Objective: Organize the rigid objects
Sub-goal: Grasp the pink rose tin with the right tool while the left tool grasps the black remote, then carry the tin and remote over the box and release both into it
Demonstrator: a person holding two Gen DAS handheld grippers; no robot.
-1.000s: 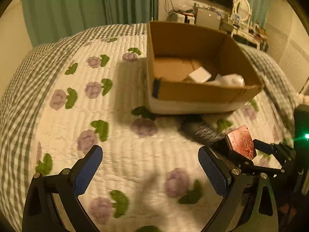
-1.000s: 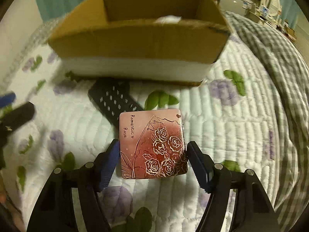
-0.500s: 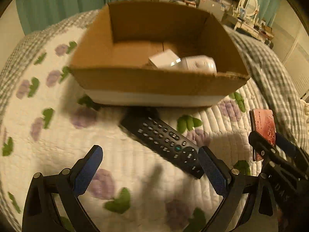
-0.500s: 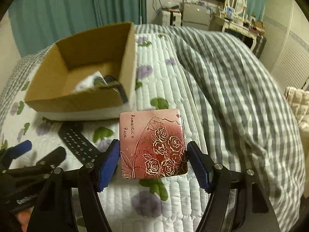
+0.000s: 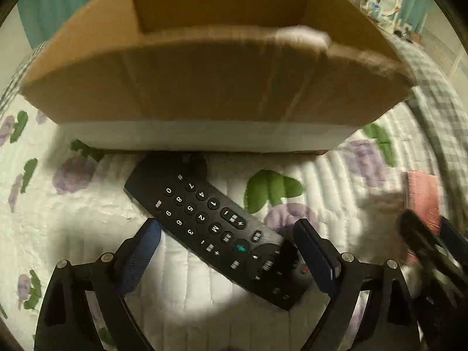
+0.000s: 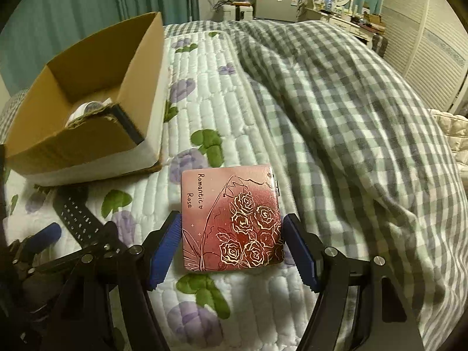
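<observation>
Remote control (image 5: 215, 226) lay slantwise on the floral quilt (image 5: 73, 228) in the left wrist view, its far end close under the front wall of the cardboard box (image 5: 210, 87). The left gripper (image 5: 231, 251) was spread wide, one blue pad on each side of the remote's near half and neither seeming to touch it. At the right edge a pink shape, probably the tin, showed only as a blur.

In the right wrist view the right gripper (image 6: 232, 247) was clamped on the rose-printed tin (image 6: 232, 219), pads pressed to its two side edges, the tin held flat above the quilt, to the right of the box. The remote appeared at lower left, partly behind the other gripper.

Two steps seemed in hand: the tin carried toward the box, the remote about to be grasped. Next, the left pads would need to close squarely across the remote's narrow width, and the tin would need lifting over the box wall before release.
</observation>
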